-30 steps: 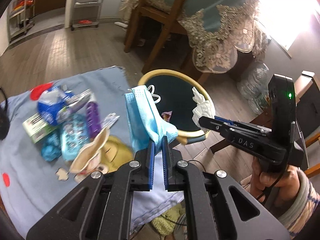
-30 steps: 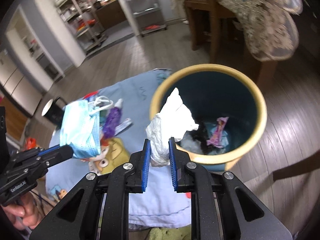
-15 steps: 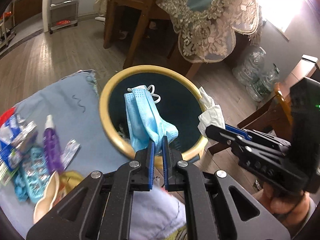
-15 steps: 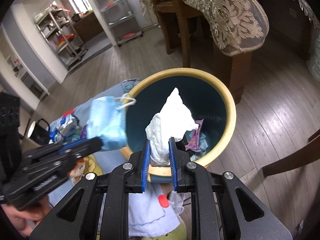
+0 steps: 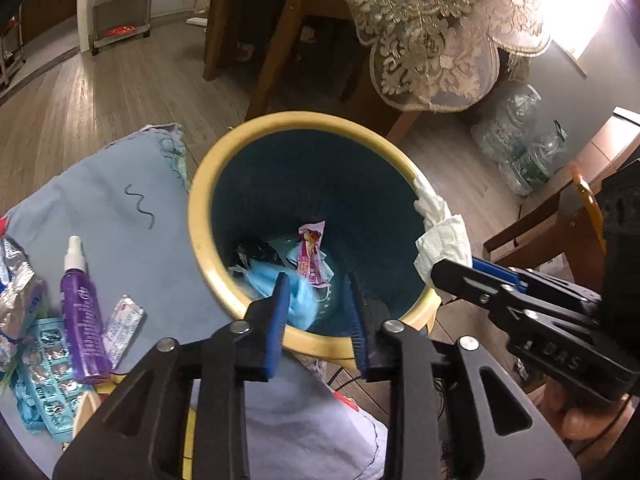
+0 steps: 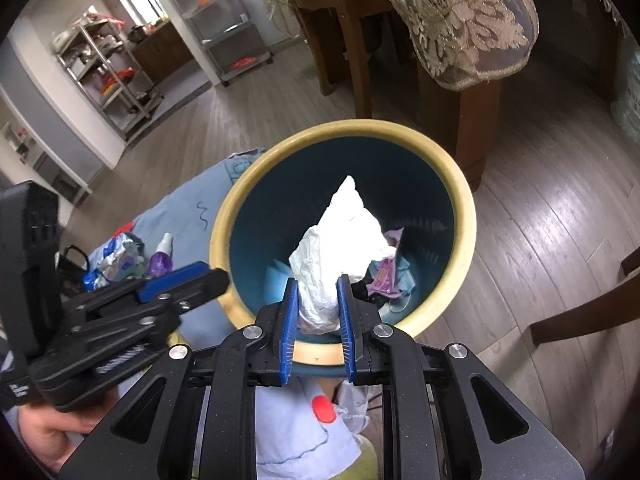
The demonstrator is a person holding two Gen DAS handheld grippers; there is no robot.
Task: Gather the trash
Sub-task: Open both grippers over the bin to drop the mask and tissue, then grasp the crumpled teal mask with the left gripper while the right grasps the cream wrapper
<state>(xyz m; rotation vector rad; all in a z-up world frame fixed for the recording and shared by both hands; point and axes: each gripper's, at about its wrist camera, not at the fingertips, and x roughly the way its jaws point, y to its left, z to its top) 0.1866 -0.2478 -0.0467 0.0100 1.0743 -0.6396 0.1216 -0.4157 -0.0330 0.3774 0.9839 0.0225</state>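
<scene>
left claw (image 5: 318, 308) gapes wide and empty over the bin (image 5: 200, 216), a blue mask (image 5: 280, 286) inside; right claw (image 6: 318, 312) clamps a white tissue (image 6: 336, 248) above it.

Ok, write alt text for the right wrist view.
The right gripper holds a crumpled white tissue over a yellow-rimmed bin of trash. The left gripper, open, reaches in beside it.

I see a bin (image 6: 466, 216) with a pale yellow rim and dark teal inside, centre frame. A white crumpled tissue (image 6: 340, 240) sits between blue pads (image 6: 289, 332). At lower left a purple spray bottle (image 5: 82, 312) lies on a light blue cloth (image 5: 116, 208).
</scene>
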